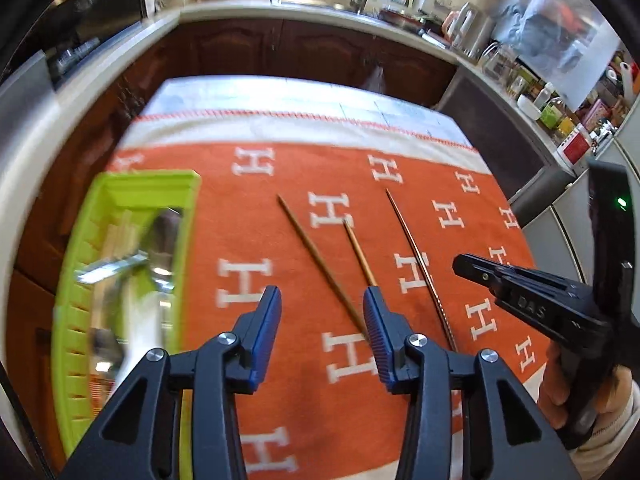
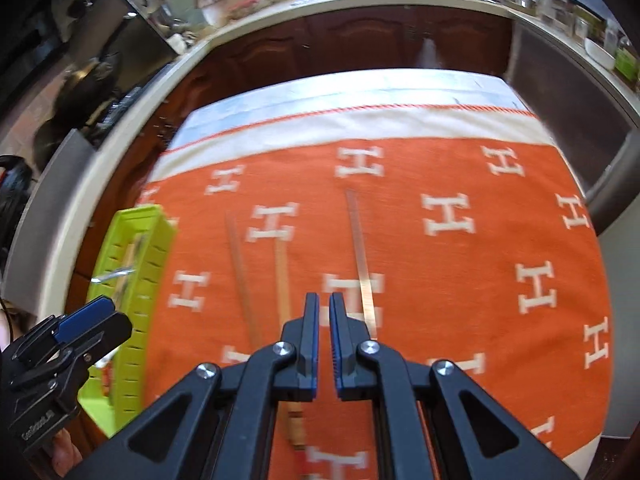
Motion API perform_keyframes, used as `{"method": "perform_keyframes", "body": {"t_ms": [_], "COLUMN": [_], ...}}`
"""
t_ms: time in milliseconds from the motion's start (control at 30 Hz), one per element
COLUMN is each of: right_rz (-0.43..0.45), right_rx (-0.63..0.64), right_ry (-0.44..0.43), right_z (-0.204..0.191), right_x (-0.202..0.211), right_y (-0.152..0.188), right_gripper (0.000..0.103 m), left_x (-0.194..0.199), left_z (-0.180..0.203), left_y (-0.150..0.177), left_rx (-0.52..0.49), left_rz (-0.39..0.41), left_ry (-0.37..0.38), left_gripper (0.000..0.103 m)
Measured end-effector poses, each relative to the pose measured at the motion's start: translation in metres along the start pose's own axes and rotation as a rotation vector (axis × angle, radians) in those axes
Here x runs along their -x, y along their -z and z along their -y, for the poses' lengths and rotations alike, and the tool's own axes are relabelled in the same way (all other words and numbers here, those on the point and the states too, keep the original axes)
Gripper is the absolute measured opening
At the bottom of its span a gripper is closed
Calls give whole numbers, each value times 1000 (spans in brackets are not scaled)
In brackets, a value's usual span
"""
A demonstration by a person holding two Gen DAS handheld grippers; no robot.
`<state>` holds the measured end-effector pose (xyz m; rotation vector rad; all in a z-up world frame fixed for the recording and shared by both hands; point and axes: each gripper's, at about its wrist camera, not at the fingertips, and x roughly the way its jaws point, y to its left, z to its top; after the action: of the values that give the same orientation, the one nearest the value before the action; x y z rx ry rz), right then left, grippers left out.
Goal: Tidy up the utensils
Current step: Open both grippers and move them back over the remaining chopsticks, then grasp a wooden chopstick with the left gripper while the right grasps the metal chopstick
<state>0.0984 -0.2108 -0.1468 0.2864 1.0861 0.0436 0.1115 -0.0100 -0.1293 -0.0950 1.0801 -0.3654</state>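
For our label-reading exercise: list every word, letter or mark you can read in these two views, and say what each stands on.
"H", repeated in white: orange cloth.
"DAS": right hand-held gripper, on its finger.
Embossed word on left hand-held gripper body: too blurred to read.
Labels on counter jars: too small to read.

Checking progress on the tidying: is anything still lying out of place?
Yes. Three chopsticks lie loose and splayed on the orange cloth, outside the green tray that already holds spoons.

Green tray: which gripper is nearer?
Left. Left gripper hovers just right of the green tray; right gripper sits farther right, above the chopsticks.
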Motion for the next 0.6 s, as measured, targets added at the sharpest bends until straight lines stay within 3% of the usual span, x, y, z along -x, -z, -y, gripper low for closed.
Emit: {"method": "perform_keyframes", "body": {"t_ms": [333, 400, 600], "right_rz": [-85, -63, -61], "right_rx": [32, 50, 139], "right_ry": [8, 5, 23], "right_z": [31, 29, 17], "right_x": [-44, -45, -52], "right_y": [18, 19, 21], "right_gripper": [9, 11, 14], "left_x": [-75, -82, -89], "left_z": [17, 21, 41], "left_y": [7, 10, 18], "left_rx": [80, 81, 9], "left_rz": [-101, -115, -66], "left_ry": [-72, -93, -209], "left_gripper": [41, 41, 46]}}
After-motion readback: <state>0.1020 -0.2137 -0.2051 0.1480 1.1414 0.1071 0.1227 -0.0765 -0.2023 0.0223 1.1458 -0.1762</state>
